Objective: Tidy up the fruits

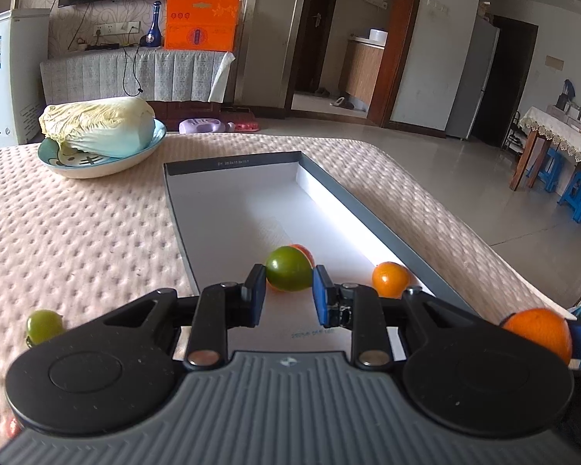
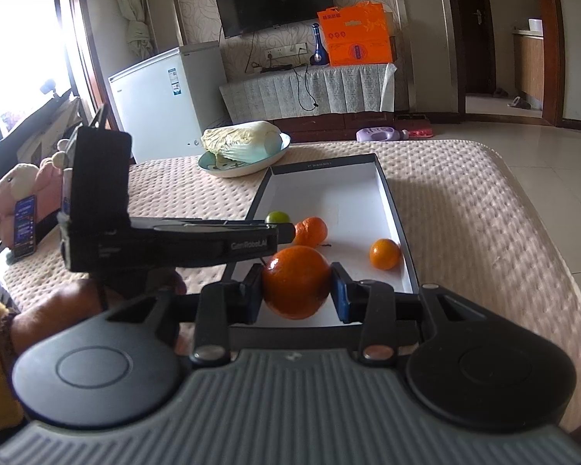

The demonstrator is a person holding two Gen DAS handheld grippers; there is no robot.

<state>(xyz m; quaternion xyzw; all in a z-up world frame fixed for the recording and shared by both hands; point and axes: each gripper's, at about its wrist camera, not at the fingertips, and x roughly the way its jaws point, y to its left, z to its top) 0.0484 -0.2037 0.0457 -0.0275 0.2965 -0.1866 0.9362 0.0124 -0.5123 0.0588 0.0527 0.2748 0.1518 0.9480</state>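
Fruits, all round and smooth-skinned: three orange, two green. Left gripper (image 1: 289,290) clamps one green fruit (image 1: 289,273) over the shallow rectangular cardboard tray (image 1: 368,209); right gripper (image 2: 297,290) clamps a large orange (image 2: 296,281) at its near edge. Two oranges (image 2: 385,254) lie inside; one green fruit (image 1: 43,324) sits on the dimpled tablecloth (image 1: 77,240).

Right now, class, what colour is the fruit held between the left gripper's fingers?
Green: the green fruit sits in the left gripper, clearest in the left wrist view.
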